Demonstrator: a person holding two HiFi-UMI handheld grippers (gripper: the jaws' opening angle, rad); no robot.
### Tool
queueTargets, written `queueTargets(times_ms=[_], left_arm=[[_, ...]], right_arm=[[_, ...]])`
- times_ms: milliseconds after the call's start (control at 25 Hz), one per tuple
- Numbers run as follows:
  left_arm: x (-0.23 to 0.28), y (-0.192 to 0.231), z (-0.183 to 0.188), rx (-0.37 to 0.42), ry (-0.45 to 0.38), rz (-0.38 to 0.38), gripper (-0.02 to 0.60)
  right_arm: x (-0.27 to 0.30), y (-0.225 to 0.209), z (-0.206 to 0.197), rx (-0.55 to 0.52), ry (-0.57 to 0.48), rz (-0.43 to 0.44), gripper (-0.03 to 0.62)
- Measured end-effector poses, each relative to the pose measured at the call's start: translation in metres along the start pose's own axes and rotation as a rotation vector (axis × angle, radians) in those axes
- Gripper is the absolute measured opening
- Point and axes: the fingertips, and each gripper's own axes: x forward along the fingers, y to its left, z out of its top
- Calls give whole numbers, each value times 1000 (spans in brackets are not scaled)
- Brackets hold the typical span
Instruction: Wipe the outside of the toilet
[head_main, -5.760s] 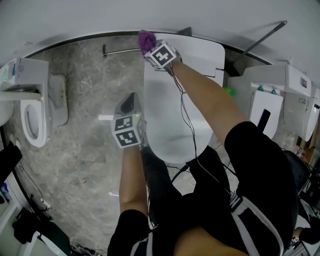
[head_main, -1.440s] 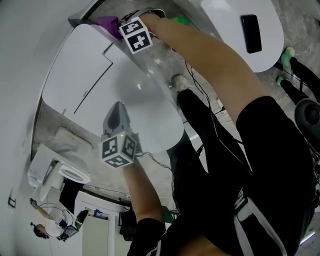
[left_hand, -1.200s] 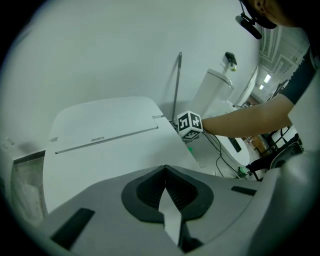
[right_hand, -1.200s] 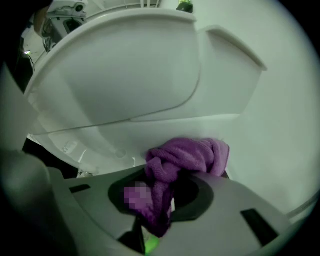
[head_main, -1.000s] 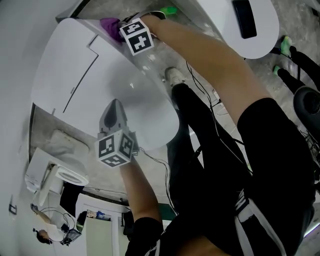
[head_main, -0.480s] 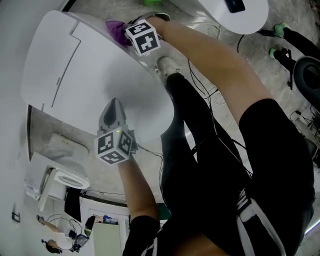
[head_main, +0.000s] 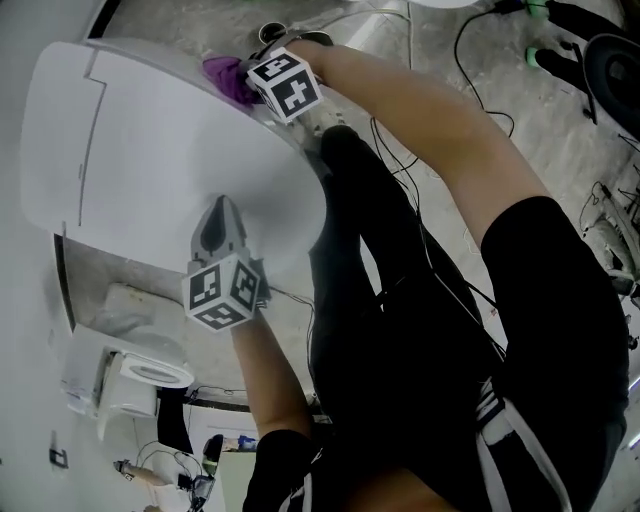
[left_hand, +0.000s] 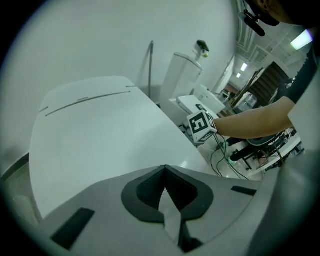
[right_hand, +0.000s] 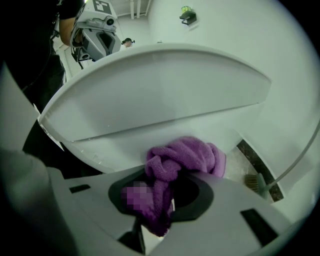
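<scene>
Two jaws of the right gripper (right_hand: 159, 202) pinch a bunched purple cloth (right_hand: 184, 156), which fills the gap between them and spills out forward past the tips. The cloth is pressed against the white outer side of the toilet (right_hand: 150, 95), just below the overhanging edge of its closed lid. In the head view the same cloth (head_main: 228, 78) shows as a purple wad at the toilet's (head_main: 150, 150) far edge, with the right gripper (head_main: 262, 82) and its marker cube directly behind it and the person's bare forearm (head_main: 420, 110) reaching in from the right.

The left gripper (left_hand: 164, 176) has its jaws pressed together at the tips, with nothing between them. It points along the flat lid (left_hand: 100, 135) of the toilet. In the head view the left gripper (head_main: 218, 212) is over the front end of the lid; whether it touches the lid cannot be told. It is well apart from the cloth.

The person's leg in black trousers (head_main: 390, 290) stands just beside the toilet's front. Black cables (head_main: 470, 45) trail over the grey stone floor (head_main: 130, 275) beyond. A second toilet (head_main: 135, 375), its lid raised, stands well apart at the lower left of the head view.
</scene>
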Motion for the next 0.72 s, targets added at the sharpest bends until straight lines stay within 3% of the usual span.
queueTargets(times_ms=[720], left_arm=[[-1, -80, -92, 96, 133, -94, -3]], right_arm=[[-17, 131, -27, 106, -21, -124, 97]])
